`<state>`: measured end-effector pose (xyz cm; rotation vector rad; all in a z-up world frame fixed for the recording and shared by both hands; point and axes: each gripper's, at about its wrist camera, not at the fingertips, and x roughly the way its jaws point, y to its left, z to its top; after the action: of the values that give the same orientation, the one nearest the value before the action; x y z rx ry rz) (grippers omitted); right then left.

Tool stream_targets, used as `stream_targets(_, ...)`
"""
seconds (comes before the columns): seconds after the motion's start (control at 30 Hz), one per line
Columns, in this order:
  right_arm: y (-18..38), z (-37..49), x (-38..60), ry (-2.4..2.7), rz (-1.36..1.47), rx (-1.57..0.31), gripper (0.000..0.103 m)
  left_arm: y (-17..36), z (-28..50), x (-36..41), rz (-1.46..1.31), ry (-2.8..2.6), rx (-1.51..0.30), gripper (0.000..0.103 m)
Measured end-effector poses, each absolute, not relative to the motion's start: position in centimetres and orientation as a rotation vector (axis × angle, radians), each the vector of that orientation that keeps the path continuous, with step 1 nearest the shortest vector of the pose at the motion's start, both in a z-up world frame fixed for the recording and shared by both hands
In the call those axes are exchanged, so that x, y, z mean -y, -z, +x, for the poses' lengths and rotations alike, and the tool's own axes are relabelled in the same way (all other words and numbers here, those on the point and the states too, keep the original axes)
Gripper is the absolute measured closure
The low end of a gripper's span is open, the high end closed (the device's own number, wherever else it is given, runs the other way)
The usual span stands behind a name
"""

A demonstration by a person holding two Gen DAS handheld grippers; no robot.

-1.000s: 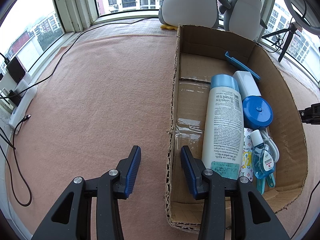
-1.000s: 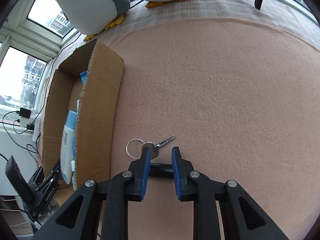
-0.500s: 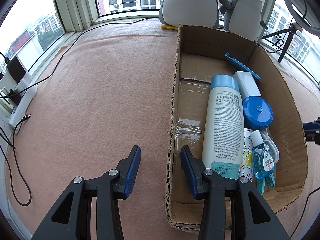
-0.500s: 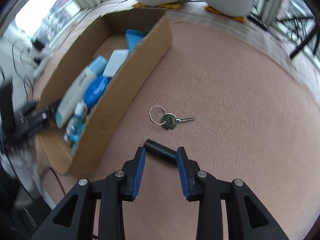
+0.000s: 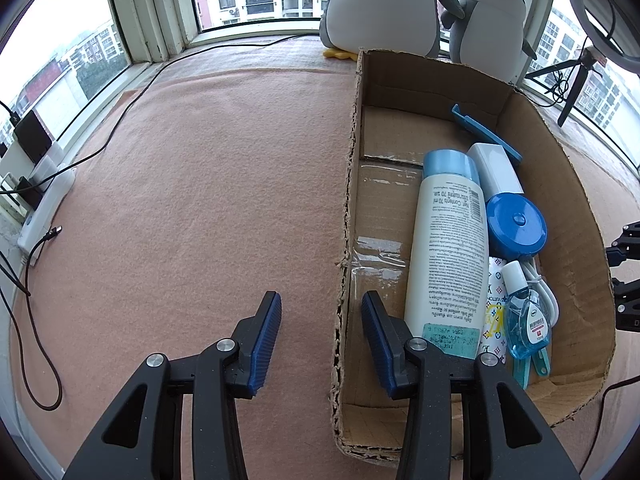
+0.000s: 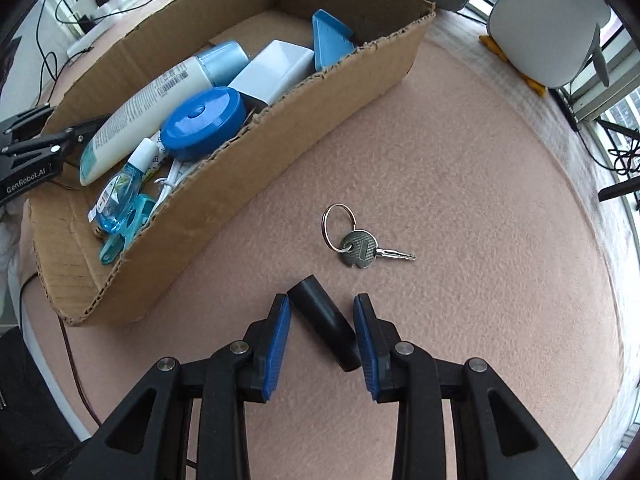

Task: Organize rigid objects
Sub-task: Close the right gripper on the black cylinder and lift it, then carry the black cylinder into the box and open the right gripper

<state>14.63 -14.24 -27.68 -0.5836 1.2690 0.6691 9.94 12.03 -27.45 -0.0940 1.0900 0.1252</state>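
Right tool [image 6: 321, 328] now lower, wide around black cylinder [image 6: 325, 331] — left tool [image 5: 320, 334] wide, empty.

**Pink felt surface and what rests on it**

A pink felt-covered surface [image 6: 460, 152] carries everything. On it sits an open cardboard box [image 6: 280, 120]. Beside the box's long wall lie a key on a metal ring [image 6: 360, 250] and, near it, a short black cylinder [image 6: 324, 326]. Two plush penguins [image 5: 384, 4] stand at the far edge by the windows. A dark cable [image 5: 120, 120] trails across the surface.
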Motion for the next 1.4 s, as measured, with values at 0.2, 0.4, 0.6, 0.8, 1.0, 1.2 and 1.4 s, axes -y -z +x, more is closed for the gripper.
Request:
stream_targets(0.2, 27.7, 14.8, 15.3, -0.661, -0.545, -1.292, 0.074, 27.4, 9.9, -12.1, -0.094, -0.125, -1.090, 0.057)
stream_targets(0.4, 28.1, 16.0, 15.5, -0.634, -0.465, -1.326, 0.086, 27.4, 9.9, -12.1, -0.094, -0.126, -1.090, 0.057)
stream_targets(0.6, 28.2, 16.8, 17.3, -0.594, -0.325, -1.357, 0.088, 27.4, 9.9, -12.1, -0.095, -0.125, -1.090, 0.057)
stream_targets(0.8, 27.2, 17.1, 19.6, -0.556, -0.177, -1.328, 0.088, 27.4, 10.0, -12.1, -0.095, -0.126, -1.090, 0.057)
stream_targets(1.0, 24.1, 16.6, 21.1, -0.547, -0.095, -1.258, 0.088, 27.3, 10.0, -12.1, -0.092, -0.126, -1.090, 0.057)
stream_targets(1.2, 21.5, 15.7, 19.0, -0.584, -0.053, -1.185, 0.088, 27.3, 10.0, -12.1, -0.091, -0.126, -1.090, 0.057)
stream_targets(1.4, 19.3, 15.4, 15.9, -0.629, -0.036, -1.140, 0.088, 27.3, 10.0, -12.0, -0.091, -0.127, -1.090, 0.057)
